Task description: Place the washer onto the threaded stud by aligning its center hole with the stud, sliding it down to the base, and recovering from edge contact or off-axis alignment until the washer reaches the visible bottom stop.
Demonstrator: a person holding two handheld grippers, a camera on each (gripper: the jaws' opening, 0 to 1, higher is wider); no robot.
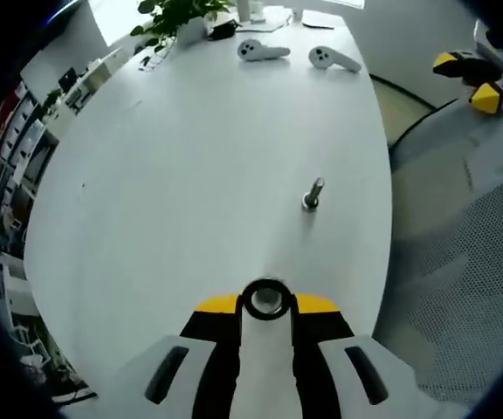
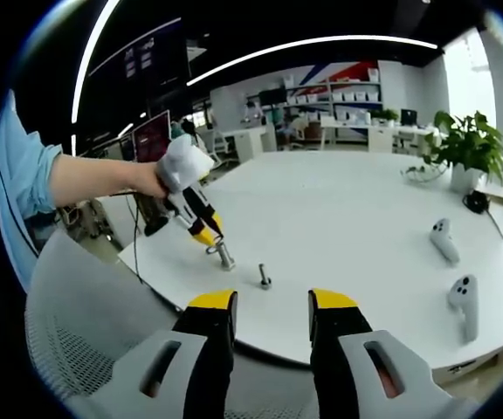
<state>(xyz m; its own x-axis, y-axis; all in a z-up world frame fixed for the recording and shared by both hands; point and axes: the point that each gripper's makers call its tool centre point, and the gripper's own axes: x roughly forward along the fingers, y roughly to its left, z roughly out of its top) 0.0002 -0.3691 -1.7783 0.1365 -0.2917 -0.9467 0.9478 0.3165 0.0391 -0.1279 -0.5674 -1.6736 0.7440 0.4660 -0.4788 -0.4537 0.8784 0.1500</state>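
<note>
Left gripper (image 1: pixel 267 307) jaws closed on a dark metal ring washer (image 1: pixel 266 299), pinched at the yellow tips and held above the white oval desk (image 1: pixel 190 175). Short silver threaded stud (image 1: pixel 312 194) stands upright on the desk near its edge by the grey mesh chair (image 1: pixel 461 262), apart from the washer. Right gripper (image 2: pixel 272 307) jaws wide open, empty, off that desk edge. Two white controllers (image 1: pixel 299 55) lie near the far end.

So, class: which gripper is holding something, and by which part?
The left gripper holds the washer, pinched by its rim at opposite sides. The right gripper is open and holds nothing.
</note>
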